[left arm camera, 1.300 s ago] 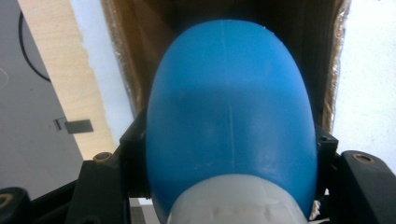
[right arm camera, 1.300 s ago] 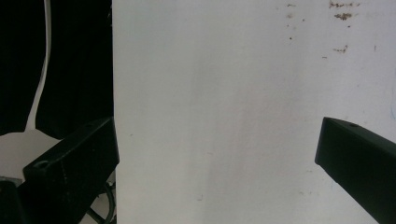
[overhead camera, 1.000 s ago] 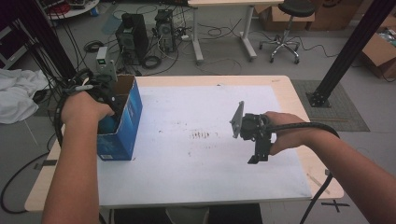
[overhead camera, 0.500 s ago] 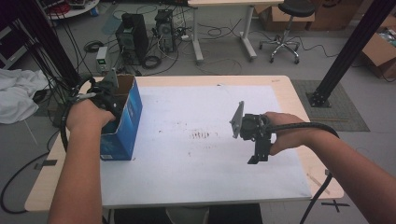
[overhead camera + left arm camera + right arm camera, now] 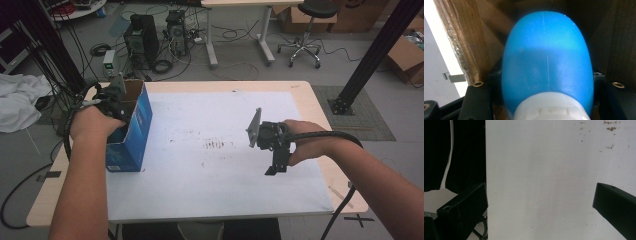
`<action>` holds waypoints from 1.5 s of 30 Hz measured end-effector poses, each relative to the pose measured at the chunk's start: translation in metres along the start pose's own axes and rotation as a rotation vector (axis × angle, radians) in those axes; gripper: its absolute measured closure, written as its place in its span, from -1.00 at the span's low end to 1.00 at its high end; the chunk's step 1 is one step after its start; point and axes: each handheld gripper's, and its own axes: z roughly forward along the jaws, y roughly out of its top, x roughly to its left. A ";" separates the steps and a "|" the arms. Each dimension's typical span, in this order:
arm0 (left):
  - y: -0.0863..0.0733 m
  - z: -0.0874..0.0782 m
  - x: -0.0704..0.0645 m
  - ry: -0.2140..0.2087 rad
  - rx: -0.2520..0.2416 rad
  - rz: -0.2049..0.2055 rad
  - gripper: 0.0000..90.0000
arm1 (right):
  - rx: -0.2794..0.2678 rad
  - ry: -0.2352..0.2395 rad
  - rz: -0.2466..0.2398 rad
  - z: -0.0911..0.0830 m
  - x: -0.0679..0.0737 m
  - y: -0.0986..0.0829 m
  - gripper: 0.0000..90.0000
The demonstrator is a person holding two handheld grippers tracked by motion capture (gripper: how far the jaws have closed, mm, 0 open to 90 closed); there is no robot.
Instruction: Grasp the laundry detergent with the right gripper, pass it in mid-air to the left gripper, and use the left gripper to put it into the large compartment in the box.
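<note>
Since the earlier frames: left hand (image 5: 92, 122) and left gripper (image 5: 116, 100) sliding toward the far end of the open blue cardboard box (image 5: 131, 131), now reaching down into its open top near the far left corner of the table; right side staying where it was.

Sitting at the left of the white sheet-covered wooden table (image 5: 210, 190), in the high view: the blue box, brown inside, its long side running near to far.

Inside the box, in the left gripper view: smooth bright blue egg-shaped plastic object with a white ribbed cap (image 5: 547, 67), rounded end pointing away, white cap at the near bottom edge. Black jaws pressing against it on both sides, holding it between them. Brown cardboard walls closing in on the left and right behind it, a strip of shiny tape running down the left wall.

At the right of the table, in the high view: right hand (image 5: 305, 142) holding the right gripper (image 5: 274, 167) above the white sheet, well apart from the box, jaws pointing down and toward the near edge, grey three-cornered plate standing up on its left side.

In the right gripper view: two black jaws standing wide apart, gripping nothing, bare speckled white sheet lying between them, dark floor showing at the left.
</note>
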 end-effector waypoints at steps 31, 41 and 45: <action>-0.004 -0.022 -0.002 0.015 -0.045 0.002 -0.27 | -0.002 -0.005 -0.005 0.001 0.001 -0.001 -1.00; -0.005 -0.039 -0.003 0.015 -0.054 0.010 -0.32 | -0.005 -0.003 -0.008 0.001 0.000 0.000 -1.00; -0.006 -0.044 -0.003 0.012 -0.056 0.007 -0.38 | -0.003 -0.004 -0.008 0.001 0.001 0.000 -1.00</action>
